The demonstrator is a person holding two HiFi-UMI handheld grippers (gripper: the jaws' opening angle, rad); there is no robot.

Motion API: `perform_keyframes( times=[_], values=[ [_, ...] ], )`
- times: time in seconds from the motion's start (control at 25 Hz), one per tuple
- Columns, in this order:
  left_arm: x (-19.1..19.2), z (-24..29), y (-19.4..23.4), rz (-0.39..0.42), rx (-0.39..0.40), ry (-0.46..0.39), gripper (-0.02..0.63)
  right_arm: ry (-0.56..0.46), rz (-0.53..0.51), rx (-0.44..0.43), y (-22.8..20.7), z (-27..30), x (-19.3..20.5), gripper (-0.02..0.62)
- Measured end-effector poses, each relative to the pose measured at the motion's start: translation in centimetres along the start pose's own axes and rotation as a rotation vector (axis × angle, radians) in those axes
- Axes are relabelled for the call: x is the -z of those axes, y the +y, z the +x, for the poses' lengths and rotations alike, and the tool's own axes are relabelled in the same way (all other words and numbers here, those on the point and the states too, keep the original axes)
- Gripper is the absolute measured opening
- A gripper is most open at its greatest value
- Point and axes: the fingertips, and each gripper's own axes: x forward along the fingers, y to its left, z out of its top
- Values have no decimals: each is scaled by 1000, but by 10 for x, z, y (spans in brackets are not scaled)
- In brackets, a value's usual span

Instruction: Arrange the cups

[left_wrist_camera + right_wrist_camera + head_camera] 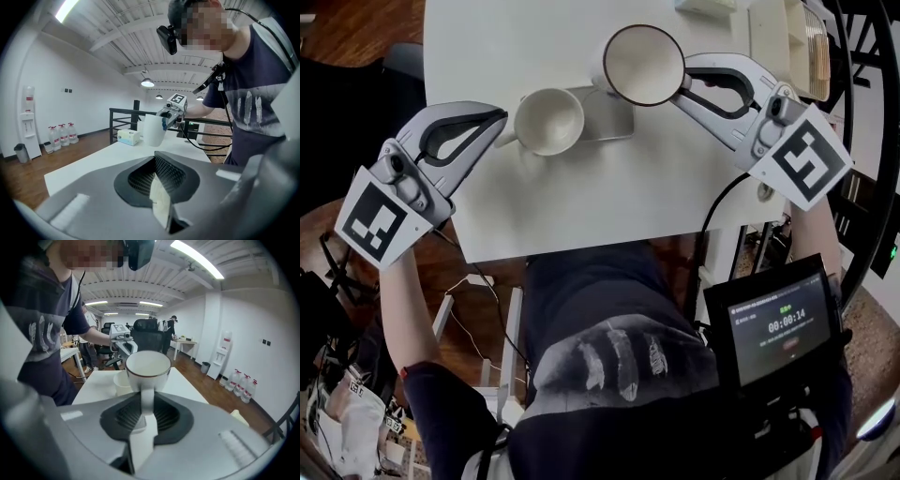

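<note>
Seen from the head view, the right tool point(683, 81) holds a dark-rimmed cup point(643, 64) over the far part of a white table point(581, 206). The jaws reach to the cup's handle, which the bowl hides from this angle. A cream cup point(548, 120) stands upright at the left end of a grey tray point(614, 117) and covers the tray's edge. The left tool point(500, 116) lies just beside that cup's left side, and contact cannot be judged. In the left gripper view, the left tool point(155, 161) has its jaws pressed together with no cup between them. A pale strip at the seam is too close to the lens to identify. Across the table point(93, 164), past a tissue box point(128, 137), the right tool point(165, 121) carries the dark-rimmed cup point(153, 130) clear of the surface, the jaws masking its handle. In the right gripper view, the right tool point(143, 404) is clamped on the handle of the dark-rimmed cup point(148, 370), which sits upright, mouth up. The cream cup point(119, 383) peeks out behind its left side, largely covered. The left tool point(127, 344) appears beyond, its jaws too small to read.
</note>
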Motion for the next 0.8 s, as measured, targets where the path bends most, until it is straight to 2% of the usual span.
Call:
perform_keyframes(
  times=[0.48, 0.8],
  values=[
    [0, 1, -4, -1, 1, 8, 15, 114, -36, -135, 31, 28, 41, 64],
    [2, -1, -7, -1, 4, 16, 15, 169, -64, -194, 44, 41, 58, 64]
  ],
)
